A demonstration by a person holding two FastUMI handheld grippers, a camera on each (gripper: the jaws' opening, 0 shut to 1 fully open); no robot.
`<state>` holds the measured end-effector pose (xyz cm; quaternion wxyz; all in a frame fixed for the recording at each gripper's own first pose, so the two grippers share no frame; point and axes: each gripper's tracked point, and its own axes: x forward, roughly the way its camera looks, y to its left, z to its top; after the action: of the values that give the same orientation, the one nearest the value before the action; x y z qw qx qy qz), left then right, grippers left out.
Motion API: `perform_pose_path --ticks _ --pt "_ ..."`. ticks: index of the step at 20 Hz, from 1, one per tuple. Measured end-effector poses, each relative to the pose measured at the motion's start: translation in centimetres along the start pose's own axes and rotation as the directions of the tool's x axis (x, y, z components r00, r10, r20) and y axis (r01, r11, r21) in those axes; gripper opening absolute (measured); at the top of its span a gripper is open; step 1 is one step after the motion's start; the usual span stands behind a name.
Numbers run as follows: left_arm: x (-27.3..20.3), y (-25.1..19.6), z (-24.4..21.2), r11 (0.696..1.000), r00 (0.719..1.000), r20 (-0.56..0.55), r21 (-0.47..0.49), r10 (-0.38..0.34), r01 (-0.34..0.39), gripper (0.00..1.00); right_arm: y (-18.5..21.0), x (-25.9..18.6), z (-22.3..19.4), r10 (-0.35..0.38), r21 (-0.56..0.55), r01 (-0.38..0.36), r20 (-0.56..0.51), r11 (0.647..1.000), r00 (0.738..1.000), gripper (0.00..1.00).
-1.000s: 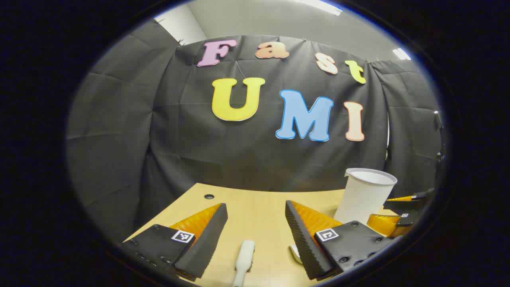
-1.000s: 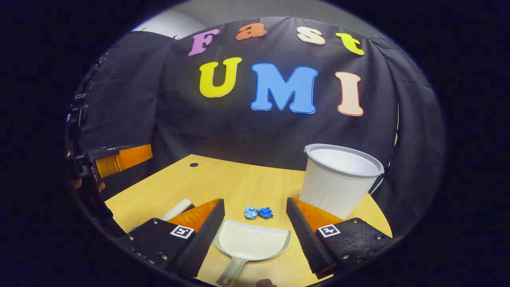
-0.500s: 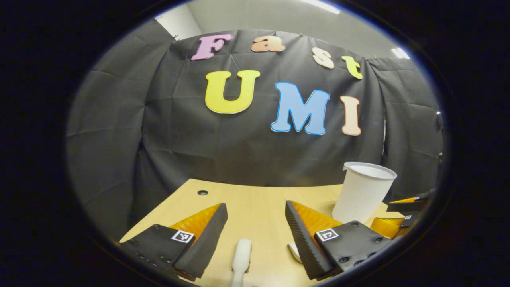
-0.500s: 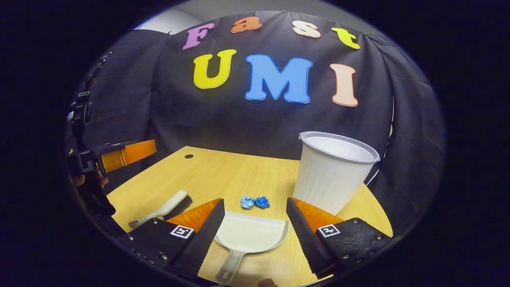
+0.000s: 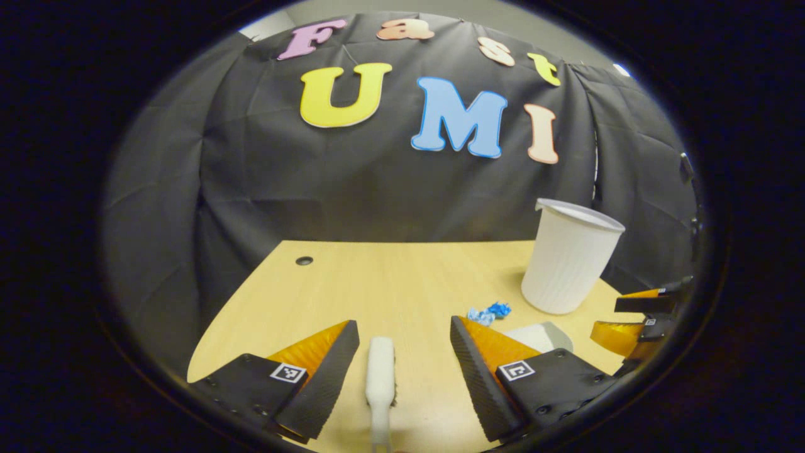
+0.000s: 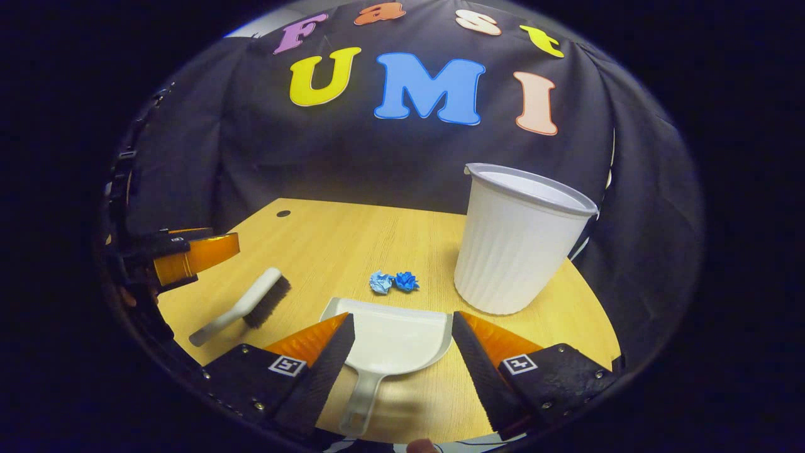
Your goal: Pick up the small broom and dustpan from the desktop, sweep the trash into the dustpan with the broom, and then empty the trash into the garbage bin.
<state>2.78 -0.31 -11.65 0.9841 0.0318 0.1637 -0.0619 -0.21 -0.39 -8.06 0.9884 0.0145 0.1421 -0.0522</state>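
A small white broom [image 5: 380, 377] lies on the wooden table [image 5: 390, 283], its dark bristles [image 6: 269, 302] seen in the right gripper view. My left gripper [image 5: 402, 333] hangs open over it, a finger on either side and neither pressing on it. The white dustpan [image 6: 393, 336] lies flat with its handle [image 6: 358, 402] pointing toward me. My right gripper [image 6: 402, 318] is open above it, fingers apart and not gripping. Two crumpled blue paper scraps [image 6: 393, 282] sit just beyond the pan's front edge. The white ribbed bin [image 6: 519, 242] stands upright to the right.
The left gripper [image 6: 182, 251] and the hand holding it show at the left edge of the right gripper view. The right gripper [image 5: 641, 314] shows at the far right of the left gripper view. A cable hole [image 5: 304, 260] sits near the table's back left corner.
Both grippers have tilted down toward the table, bringing more of the tabletop, the paper scraps and the bin into view. Broom and dustpan have not moved. Both grippers stay open.
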Motion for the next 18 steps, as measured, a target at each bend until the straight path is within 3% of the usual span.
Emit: perform_pose_path --ticks 6,10,14,18 --pt "1.5 1.1 -5.5 0.995 0.977 -0.212 -0.096 -0.012 -0.008 0.95 1.0 0.4 -3.3 0.006 0.009 -0.005 -0.150 1.000 0.989 0.97" --pt "2.1 1.8 -8.4 0.997 0.949 -0.315 -0.073 -0.019 -0.004 0.96 1.8 1.1 -5.3 0.015 0.009 -0.013 -0.242 1.000 0.970 0.98" --pt "2.4 1.8 -10.8 0.998 0.909 -0.415 -0.066 -0.030 0.003 0.96 2.1 1.6 -7.0 0.024 0.026 -0.016 -0.329 1.000 0.944 0.97" --pt "2.9 2.3 -13.1 1.000 0.861 -0.509 -0.028 -0.005 -0.011 0.96 2.8 2.5 -9.7 0.058 0.072 -0.029 -0.437 0.997 0.898 0.98"
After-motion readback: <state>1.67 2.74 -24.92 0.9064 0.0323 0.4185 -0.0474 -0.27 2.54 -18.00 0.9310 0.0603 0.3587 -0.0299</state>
